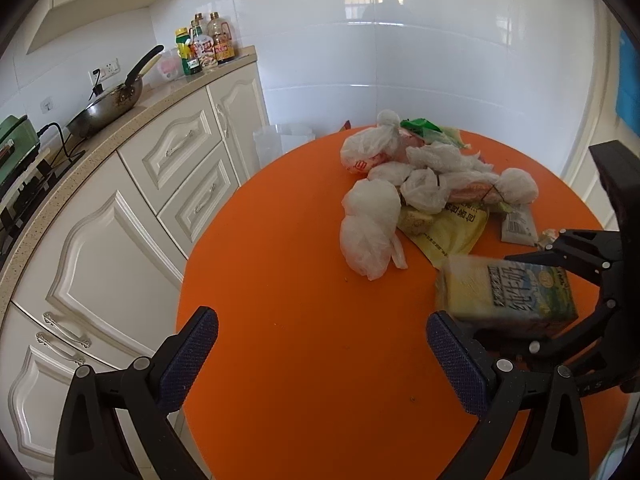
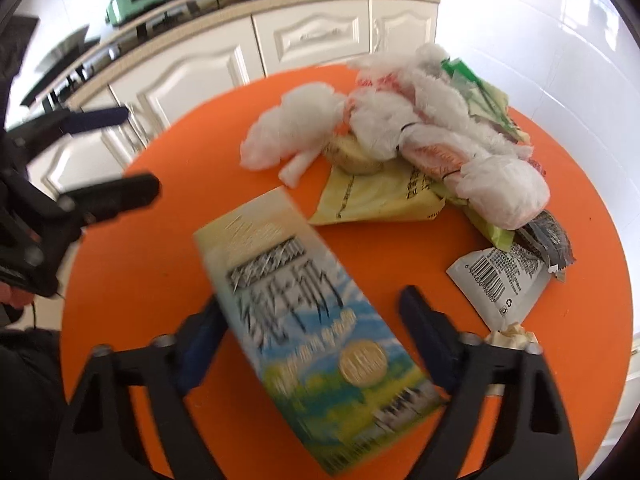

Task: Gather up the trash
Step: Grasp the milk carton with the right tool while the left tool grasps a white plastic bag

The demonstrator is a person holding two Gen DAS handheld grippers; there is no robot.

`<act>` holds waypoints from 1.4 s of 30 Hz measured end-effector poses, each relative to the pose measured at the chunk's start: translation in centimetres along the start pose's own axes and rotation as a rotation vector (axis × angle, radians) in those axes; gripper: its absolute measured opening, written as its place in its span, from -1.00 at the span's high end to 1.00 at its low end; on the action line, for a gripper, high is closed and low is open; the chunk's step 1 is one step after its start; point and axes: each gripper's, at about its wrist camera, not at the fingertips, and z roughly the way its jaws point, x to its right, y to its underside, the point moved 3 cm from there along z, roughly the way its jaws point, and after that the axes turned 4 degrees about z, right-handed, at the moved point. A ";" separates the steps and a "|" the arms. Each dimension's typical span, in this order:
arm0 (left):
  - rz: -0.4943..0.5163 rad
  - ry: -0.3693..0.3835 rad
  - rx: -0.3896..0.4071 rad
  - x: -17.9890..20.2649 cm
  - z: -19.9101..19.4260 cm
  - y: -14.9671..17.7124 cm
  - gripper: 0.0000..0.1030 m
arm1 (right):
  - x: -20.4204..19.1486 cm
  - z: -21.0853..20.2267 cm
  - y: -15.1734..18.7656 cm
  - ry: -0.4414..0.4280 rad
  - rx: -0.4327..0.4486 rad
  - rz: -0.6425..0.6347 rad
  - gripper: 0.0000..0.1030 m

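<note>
Between the parted fingers of the right gripper (image 2: pixel 308 320) a blurred milk carton (image 2: pixel 316 320) is seen, grip uncertain, while the left gripper (image 1: pixel 320 356) is held empty and the trash pile (image 1: pixel 432 168) is left uncollected on the orange table (image 1: pixel 280 280).

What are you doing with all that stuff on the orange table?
A person is tidying up trash with a hand-held gripper in each hand. The right hand-held gripper is around a milk carton, one finger against it, though the blur hides whether it is squeezed tight. The left hand-held gripper is open and empty over the orange table. A pile of plastic bags and wrappers still waits to be collected.
</note>
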 end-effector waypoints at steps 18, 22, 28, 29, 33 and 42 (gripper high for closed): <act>0.043 0.052 0.006 -0.7 4.1 -3.1 -0.99 | 0.1 -4.1 4.7 0.094 0.131 0.354 0.00; 0.064 0.071 0.006 -0.6 6.3 -4.8 -0.99 | 0.5 -5.4 5.1 0.102 0.158 0.420 0.00; 0.066 0.132 -0.047 -0.8 10.9 -6.7 -0.14 | 1.3 -7.5 5.8 0.090 0.218 0.532 0.00; 0.053 0.166 -0.065 -1.0 11.4 -6.8 0.11 | 1.4 -8.1 5.9 0.091 0.234 0.553 0.00; 0.028 0.206 -0.046 -2.1 11.2 -7.0 0.33 | 1.1 -9.2 6.2 0.103 0.276 0.588 0.00; 0.023 0.246 0.050 -2.6 4.9 -5.2 0.34 | 1.3 -13.0 8.4 0.111 0.384 0.651 0.00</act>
